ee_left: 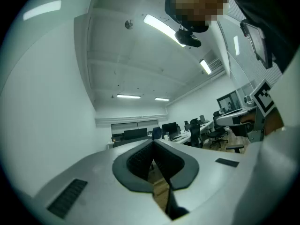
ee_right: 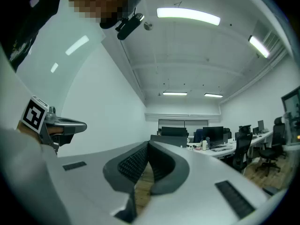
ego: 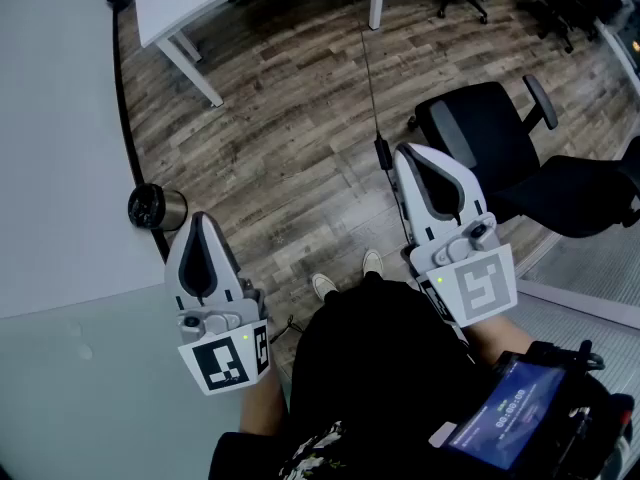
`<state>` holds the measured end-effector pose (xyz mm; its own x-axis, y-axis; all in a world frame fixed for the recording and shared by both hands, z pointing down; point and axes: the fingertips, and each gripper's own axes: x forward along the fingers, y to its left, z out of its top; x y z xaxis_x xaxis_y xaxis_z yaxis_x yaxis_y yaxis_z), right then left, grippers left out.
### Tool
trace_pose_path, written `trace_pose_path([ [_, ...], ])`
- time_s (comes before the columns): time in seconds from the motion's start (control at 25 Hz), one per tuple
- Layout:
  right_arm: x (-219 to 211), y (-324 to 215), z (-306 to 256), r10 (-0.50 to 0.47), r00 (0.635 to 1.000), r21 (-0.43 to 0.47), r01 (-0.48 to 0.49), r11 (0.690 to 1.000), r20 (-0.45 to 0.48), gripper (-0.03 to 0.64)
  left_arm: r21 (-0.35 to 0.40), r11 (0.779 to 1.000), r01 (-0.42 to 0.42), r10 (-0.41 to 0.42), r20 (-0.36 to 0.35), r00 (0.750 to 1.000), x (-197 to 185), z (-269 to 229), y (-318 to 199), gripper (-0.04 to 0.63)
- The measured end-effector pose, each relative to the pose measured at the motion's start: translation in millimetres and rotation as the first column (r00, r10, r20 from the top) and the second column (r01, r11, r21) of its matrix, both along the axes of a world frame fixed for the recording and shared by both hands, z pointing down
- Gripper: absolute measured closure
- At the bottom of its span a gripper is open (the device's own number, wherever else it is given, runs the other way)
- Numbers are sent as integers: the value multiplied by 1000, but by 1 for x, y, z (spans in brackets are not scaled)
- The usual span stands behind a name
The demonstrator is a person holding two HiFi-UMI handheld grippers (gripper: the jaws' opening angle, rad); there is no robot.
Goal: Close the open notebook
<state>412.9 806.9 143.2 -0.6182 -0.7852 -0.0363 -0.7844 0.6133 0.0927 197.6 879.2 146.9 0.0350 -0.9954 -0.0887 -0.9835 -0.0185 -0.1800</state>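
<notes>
Left claw and right claw hang level above the floor, each pressed together and empty, with no notebook in any view, so closing it seems wholly undone.

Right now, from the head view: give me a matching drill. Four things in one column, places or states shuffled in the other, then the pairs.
Things:
1. black office chair
2. white table
3. dark cylinder
4. right gripper

Places or states:
A. at the left edge of the wooden floor
B. jaws together, nothing between them
C. top left of the view, far across the floor
D. standing on the floor at the right

Pairs: 1-D, 2-C, 3-A, 4-B
</notes>
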Motion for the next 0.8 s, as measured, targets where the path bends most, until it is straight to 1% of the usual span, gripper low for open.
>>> trace_pose_path([
  [0.24,4,4,12,-11,1000,-19,10,1000,-23,552,5,1000,-2,2,11,1000,6,0,1,589],
  [0.4,7,9,17,-37,999,-34,37,999,3,552,9,1000,-7,7,29,1000,15,2,4,589],
  [0.48,10,13,22,-51,999,-30,51,998,4,552,8,1000,-6,6,35,999,20,6,6,589],
  [0.56,13,11,19,-62,998,-8,62,998,7,552,2,1000,-1,0,48,999,25,7,5,589],
  [0.64,19,6,14,-71,997,0,71,997,21,552,-9,1000,3,-2,50,999,31,5,0,589],
  [0.8,42,4,28,-93,996,-36,94,995,16,552,-32,999,30,-29,48,998,46,11,3,589],
])
